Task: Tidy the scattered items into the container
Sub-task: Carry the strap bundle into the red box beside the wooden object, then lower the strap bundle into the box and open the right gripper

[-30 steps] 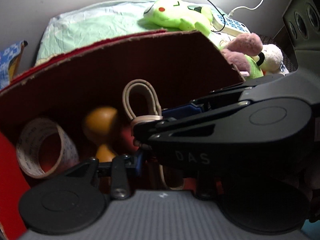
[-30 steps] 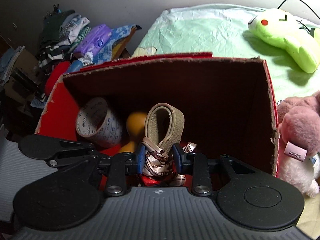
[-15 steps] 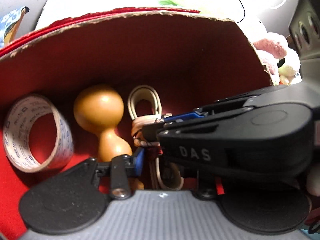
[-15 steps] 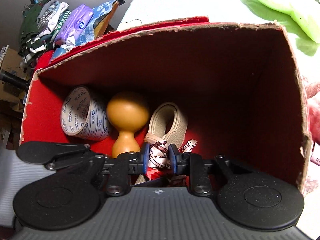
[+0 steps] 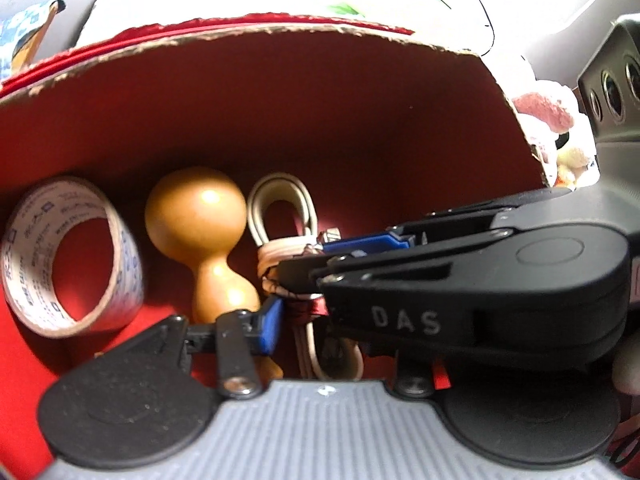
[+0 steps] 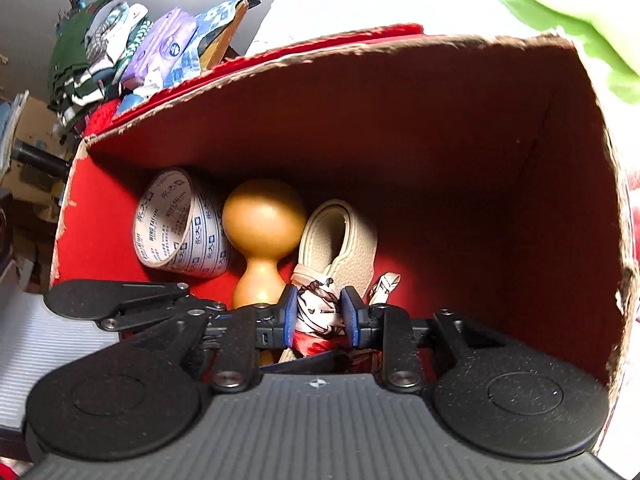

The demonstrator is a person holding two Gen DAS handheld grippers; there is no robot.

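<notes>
A red cardboard box (image 6: 440, 128) (image 5: 280, 92) holds a roll of printed tape (image 6: 180, 224) (image 5: 68, 256), a wooden gourd-shaped piece (image 6: 260, 232) (image 5: 200, 224) and a cream belt loop (image 6: 340, 236) (image 5: 280, 200) bound with a patterned red-and-white cloth (image 6: 318, 312). My right gripper (image 6: 318, 316) is shut on that cloth bundle low inside the box. My left gripper (image 5: 304, 320) is beside it over the belt; only its left blue pad (image 5: 270, 326) shows, the right gripper's body hides the other.
A green plush toy (image 6: 580, 12) and a pink plush (image 5: 544, 108) lie on the pale bed beyond the box. A pile of clothes and packets (image 6: 132, 52) sits at the far left. A grey device with round holes (image 5: 612, 92) stands at right.
Both grippers have moved lower and deeper into the box with the belt bundle. The box interior now fills the views; the right jaws stay clamped on the cloth.
</notes>
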